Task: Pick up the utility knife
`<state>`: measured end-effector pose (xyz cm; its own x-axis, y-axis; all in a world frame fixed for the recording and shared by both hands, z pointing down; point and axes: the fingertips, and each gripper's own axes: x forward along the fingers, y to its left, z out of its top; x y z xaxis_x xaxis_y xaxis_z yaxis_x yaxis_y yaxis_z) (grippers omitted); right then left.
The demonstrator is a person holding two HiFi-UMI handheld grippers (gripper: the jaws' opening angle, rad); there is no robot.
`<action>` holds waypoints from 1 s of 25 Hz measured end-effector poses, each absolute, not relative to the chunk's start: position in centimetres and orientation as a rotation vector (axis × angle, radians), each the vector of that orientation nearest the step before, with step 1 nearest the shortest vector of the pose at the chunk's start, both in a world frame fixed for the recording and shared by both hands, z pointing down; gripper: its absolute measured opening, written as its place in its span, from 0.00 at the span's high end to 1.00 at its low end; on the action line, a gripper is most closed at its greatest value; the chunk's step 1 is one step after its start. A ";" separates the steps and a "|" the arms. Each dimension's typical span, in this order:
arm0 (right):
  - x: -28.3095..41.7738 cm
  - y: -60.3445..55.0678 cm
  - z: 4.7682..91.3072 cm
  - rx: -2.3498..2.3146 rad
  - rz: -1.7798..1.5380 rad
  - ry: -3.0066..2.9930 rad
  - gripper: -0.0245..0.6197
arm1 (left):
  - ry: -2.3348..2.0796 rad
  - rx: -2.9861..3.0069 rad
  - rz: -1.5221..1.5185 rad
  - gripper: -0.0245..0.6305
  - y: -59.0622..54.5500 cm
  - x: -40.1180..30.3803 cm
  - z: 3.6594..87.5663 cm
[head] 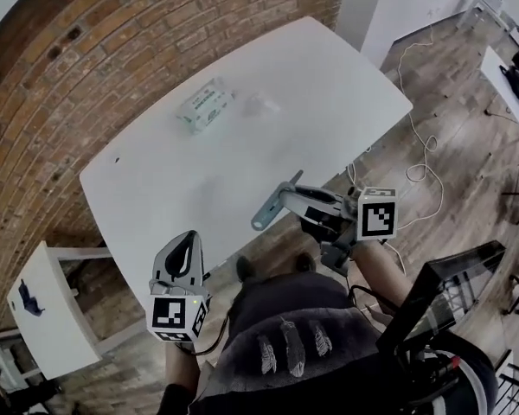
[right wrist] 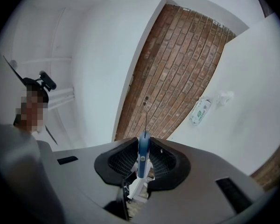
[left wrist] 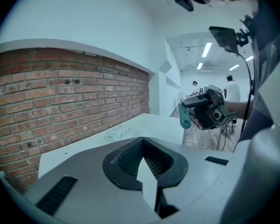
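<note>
Clamping the utility knife (right wrist: 143, 149) in the jaws of the right gripper (head: 311, 204), at the near edge of the white table (head: 329, 76); probably best holding firm, level, thin blade pointing away from the body. Carrying nothing in the left gripper (head: 185, 247), jaws pressed together. Leaving the wipes pack (head: 204, 104) shut, contents unseen.
</note>
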<state>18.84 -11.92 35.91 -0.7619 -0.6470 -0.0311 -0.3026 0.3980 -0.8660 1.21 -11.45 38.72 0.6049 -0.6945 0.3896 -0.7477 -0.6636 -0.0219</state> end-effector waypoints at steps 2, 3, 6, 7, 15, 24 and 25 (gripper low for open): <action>20.7 -11.2 36.3 -0.785 -1.339 2.278 0.84 | -1.235 2.675 0.583 0.97 -10.4 3.0 38.3; 21.5 -10.9 36.7 -0.763 -1.359 2.270 0.84 | -1.252 2.663 0.604 0.97 -9.8 3.6 38.3; 23.4 -10.4 38.7 -0.708 -1.414 2.248 0.84 | -1.324 2.604 0.669 0.97 -8.2 4.1 39.3; 23.8 -10.3 39.5 -0.695 -1.431 2.238 0.84 | -1.348 2.588 0.676 0.97 -7.8 4.1 39.7; 22.4 -9.8 41.7 -0.617 -1.502 2.371 0.84 | -1.442 2.436 0.450 0.97 -5.6 2.9 38.1; 14.7 -8.1 39.2 -0.635 -1.281 2.804 0.84 | -1.575 2.401 0.356 0.97 -4.2 -5.3 38.3; 13.9 -7.8 39.1 -0.660 -1.280 2.824 0.84 | -1.585 2.398 0.327 0.97 -4.1 -6.5 38.3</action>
